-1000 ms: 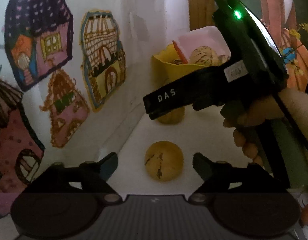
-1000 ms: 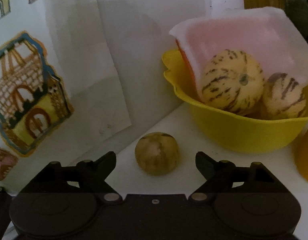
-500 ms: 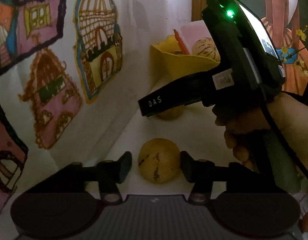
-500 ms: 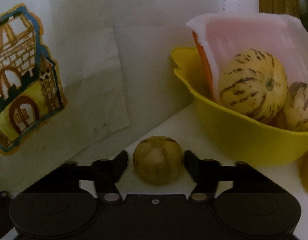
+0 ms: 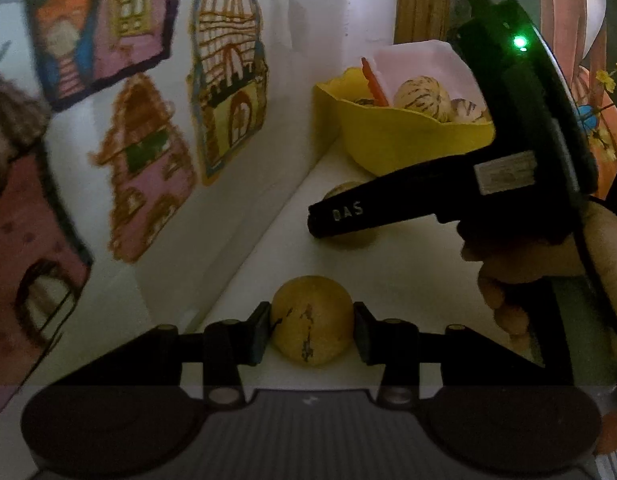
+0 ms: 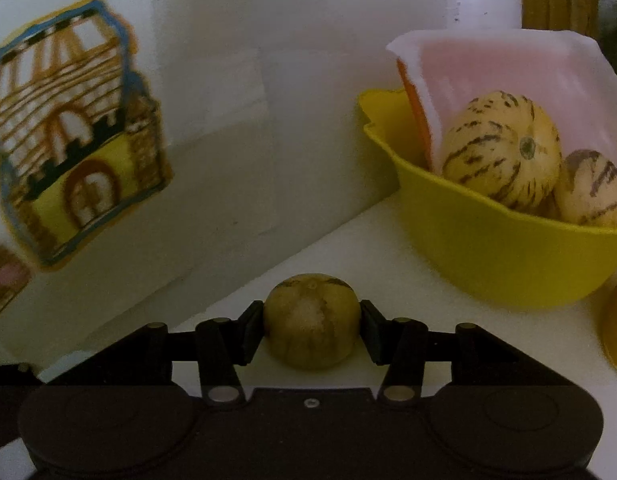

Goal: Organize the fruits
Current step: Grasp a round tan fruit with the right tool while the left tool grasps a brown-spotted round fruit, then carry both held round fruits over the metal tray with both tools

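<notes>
Low in the left wrist frame's centre, the left gripper (image 5: 312, 330) has its jaws pressed on both sides of a round orange-yellow fruit (image 5: 311, 320) on the white surface (image 5: 408, 268). In the right wrist view, the right gripper (image 6: 311, 326) likewise clamps a dull greenish-yellow round fruit (image 6: 310, 320) at lower centre. The yellow plastic bowl (image 6: 496, 248) of striped melons (image 6: 500, 148) sits at the right.

Both cameras sit low over the white shelf (image 5: 408, 264), looking along it toward the yellow bowl (image 6: 504, 256) — right view close in, left view further back, catching the right gripper (image 5: 320, 220) from behind. Both share the bowl and castle drawing (image 6: 72, 128).
</notes>
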`<act>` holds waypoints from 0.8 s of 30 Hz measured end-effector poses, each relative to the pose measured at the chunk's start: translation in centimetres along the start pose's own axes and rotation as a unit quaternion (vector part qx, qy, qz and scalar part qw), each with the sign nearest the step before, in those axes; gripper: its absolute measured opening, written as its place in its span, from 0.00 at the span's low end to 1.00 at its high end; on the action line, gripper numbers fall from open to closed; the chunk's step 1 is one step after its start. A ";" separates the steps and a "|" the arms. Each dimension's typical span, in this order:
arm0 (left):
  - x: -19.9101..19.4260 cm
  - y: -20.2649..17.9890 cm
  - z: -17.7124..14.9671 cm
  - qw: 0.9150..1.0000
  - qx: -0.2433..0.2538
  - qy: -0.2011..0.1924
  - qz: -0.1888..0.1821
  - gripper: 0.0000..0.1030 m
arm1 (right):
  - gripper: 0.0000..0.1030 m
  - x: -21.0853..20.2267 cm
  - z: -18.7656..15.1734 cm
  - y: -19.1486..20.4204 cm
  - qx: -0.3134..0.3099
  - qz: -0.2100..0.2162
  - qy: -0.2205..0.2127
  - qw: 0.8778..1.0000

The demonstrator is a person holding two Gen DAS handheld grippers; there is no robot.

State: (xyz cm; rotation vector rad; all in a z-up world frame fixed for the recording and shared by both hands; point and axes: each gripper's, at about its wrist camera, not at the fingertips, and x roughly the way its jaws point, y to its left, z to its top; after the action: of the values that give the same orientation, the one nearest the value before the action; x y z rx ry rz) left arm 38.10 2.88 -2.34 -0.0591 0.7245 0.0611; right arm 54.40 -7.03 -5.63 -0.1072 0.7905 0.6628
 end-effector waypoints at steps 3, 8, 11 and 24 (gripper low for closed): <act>0.2 0.2 0.4 1.000 -0.005 0.005 0.000 0.44 | 0.50 -0.8 -0.5 0.7 -0.006 0.002 0.014 1.000; -1.2 0.6 -0.5 1.000 -0.005 0.012 0.001 0.44 | 0.50 -2.6 -1.5 1.9 -0.015 0.009 0.032 0.999; -2.0 0.9 -0.9 1.000 -0.009 0.016 -0.001 0.44 | 0.50 -3.6 -2.5 2.8 -0.016 0.015 0.045 0.999; -9.7 1.4 -5.4 1.000 -0.013 0.018 -0.007 0.44 | 0.50 -10.5 -7.8 6.5 0.003 0.027 0.058 0.998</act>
State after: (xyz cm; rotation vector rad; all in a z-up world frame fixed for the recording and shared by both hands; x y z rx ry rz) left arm 27.22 3.48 0.02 -0.0909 0.7595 0.0567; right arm 40.29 -9.77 -2.97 -0.1201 0.9085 0.7102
